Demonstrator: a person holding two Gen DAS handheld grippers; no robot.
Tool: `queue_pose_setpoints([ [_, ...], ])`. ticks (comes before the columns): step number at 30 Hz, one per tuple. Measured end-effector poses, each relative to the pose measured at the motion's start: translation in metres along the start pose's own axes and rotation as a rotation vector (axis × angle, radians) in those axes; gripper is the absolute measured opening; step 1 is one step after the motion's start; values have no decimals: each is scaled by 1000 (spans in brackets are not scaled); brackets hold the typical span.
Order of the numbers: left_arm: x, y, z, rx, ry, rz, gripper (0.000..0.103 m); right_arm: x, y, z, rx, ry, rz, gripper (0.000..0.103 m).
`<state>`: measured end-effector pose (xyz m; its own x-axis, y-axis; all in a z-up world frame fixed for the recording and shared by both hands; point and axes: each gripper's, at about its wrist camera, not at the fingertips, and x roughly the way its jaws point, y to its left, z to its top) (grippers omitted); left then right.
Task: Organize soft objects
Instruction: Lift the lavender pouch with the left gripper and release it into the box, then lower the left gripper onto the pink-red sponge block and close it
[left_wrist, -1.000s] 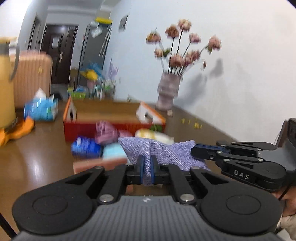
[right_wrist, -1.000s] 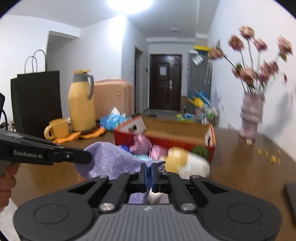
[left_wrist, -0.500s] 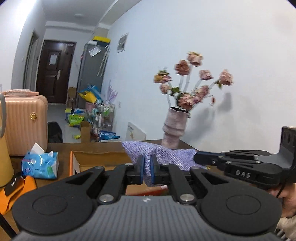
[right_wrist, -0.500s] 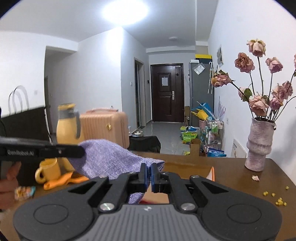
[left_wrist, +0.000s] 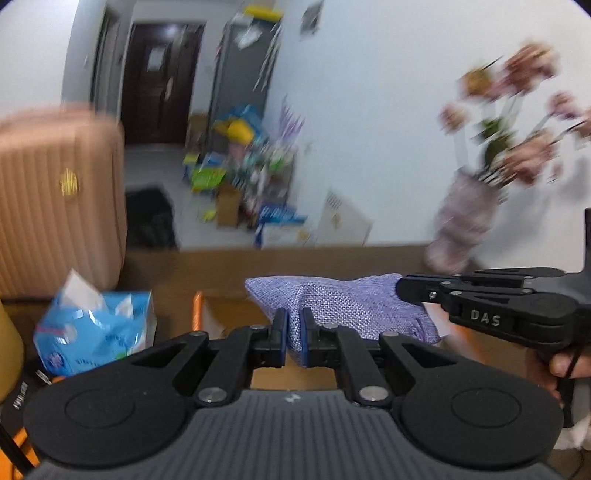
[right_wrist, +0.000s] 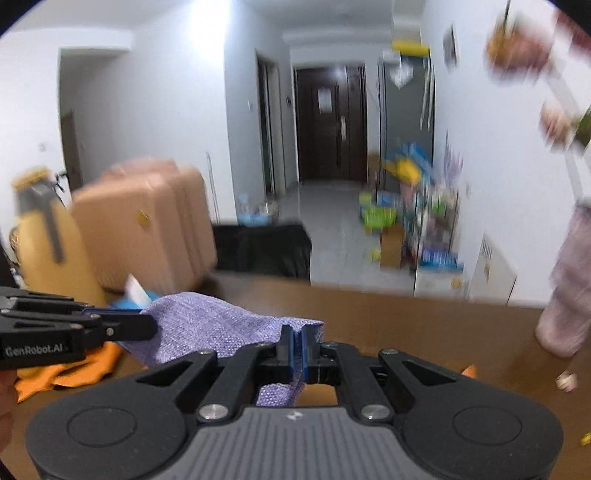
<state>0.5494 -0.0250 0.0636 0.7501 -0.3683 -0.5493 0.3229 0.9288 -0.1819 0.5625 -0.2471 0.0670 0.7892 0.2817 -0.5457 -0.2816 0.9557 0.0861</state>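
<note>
Held item: I've got a purple woven cloth (left_wrist: 343, 306) stretched between both tools, centre of both views, above the brown table (right_wrist: 406, 314).
Left gripper (left_wrist: 293, 332): pinching one edge of the cloth.
Right gripper (right_wrist: 297, 350): pinching the other edge; it enters the left view from the right (left_wrist: 402, 286).
Progress: cloth lifted, not yet placed anywhere; placing it looks like what's left.
Box: only an orange edge of the cardboard box (left_wrist: 198, 310) shows, below the cloth.
Change: a second ago the box and toys filled the middle; now the view is blurred, the tissue pack (left_wrist: 92, 332) at lower left.
</note>
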Motion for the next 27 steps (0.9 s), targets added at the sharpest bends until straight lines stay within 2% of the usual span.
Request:
queue_pose_setpoints([
  [4, 50, 15, -17, 27, 91, 83, 12, 69, -1, -17, 5, 131, -8, 6],
  [5, 57, 17, -20, 37, 91, 101, 17, 84, 1, -21, -10, 168, -13, 13],
  [6, 61, 19, -21, 43, 90, 105, 31, 96, 4, -25, -25, 196, -20, 20],
  [7, 62, 21, -22, 41, 84, 103, 38, 104, 7, -28, -51, 214, -24, 24],
  [9, 57, 25, -22, 39, 60, 92, 40, 103, 10, -30, -53, 208, -16, 32],
  [12, 40, 27, -19, 33, 20, 91, 43, 79, 7, -25, -21, 160, 7, 40],
  [14, 23, 24, -16, 32, -16, 105, 50, 55, 3, -18, -7, 123, 23, 44],
  [16, 1, 21, -17, 34, -56, 125, 61, 21, 2, -13, -15, 78, 15, 53],
  [17, -13, 19, -18, 39, -78, 143, 62, 5, -1, -11, -21, 58, 8, 58],
  [20, -55, 10, -30, 48, -147, 188, 74, -47, -8, -13, -33, 5, -7, 64],
  [22, -84, 2, -45, 52, -199, 216, 82, -85, -7, -24, -29, -36, -17, 71],
  [24, -111, -6, -62, 55, -231, 234, 84, -118, -9, -39, -27, -62, -24, 72],
  [27, -149, -17, -89, 64, -258, 207, 88, -160, -7, -66, -9, -63, -32, 73],
])
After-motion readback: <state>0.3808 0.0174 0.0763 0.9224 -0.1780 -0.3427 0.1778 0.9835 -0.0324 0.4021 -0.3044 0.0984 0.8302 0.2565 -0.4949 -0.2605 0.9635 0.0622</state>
